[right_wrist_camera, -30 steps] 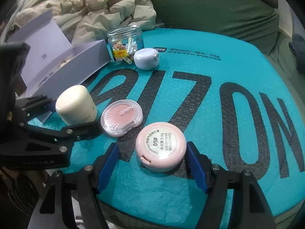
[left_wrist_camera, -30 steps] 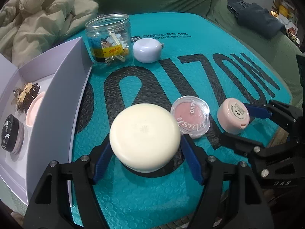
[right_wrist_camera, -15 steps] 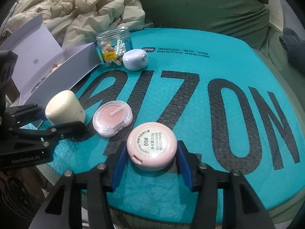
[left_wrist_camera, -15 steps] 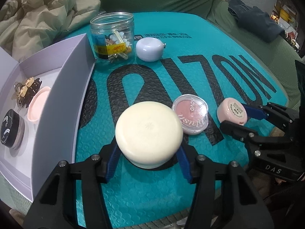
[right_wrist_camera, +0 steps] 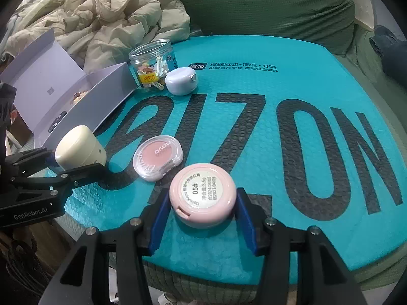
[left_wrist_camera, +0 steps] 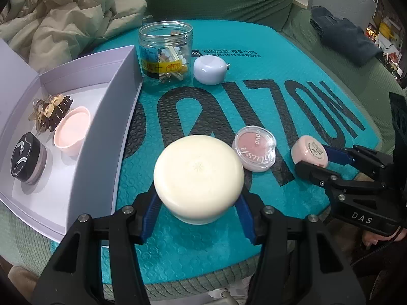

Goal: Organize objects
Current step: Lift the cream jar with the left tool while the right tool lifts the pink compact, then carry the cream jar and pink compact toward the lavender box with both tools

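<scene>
Two containers held things: an open lavender cardboard box [left_wrist_camera: 84,137] at 9 o'clock of the left wrist view carried one black-lidded jar [left_wrist_camera: 25,157], one pale pink cup-shaped pot [left_wrist_camera: 72,129] and one brown claw hair clip [left_wrist_camera: 51,110], while a clear lidless plastic jar [left_wrist_camera: 165,50] at 12 o'clock held a jumble of small pastel clips. Just beside that jar, at its 3 o'clock, lay one smooth rounded lilac case [left_wrist_camera: 209,70]. All of it sat on a teal bubble-textured mat [left_wrist_camera: 279,106] printed with large black letters, spread over a green ribbed couch cushion [right_wrist_camera: 254,7], with a crumpled beige padded coat [right_wrist_camera: 101,20] at 11 o'clock. One left gripper [left_wrist_camera: 198,211] had its blue-padded fingers [left_wrist_camera: 150,211] clamped on the sides of a cream domed round jar [left_wrist_camera: 198,175], near the mat's front edge. One right gripper [right_wrist_camera: 202,218] had its fingers [right_wrist_camera: 245,223] pressed against a flat pink round compact [right_wrist_camera: 202,195] whose white label read 05#. Between the two held pieces, touching neither, lay one clear-lidded blush pan [right_wrist_camera: 157,157] with pink powder inside.
</scene>
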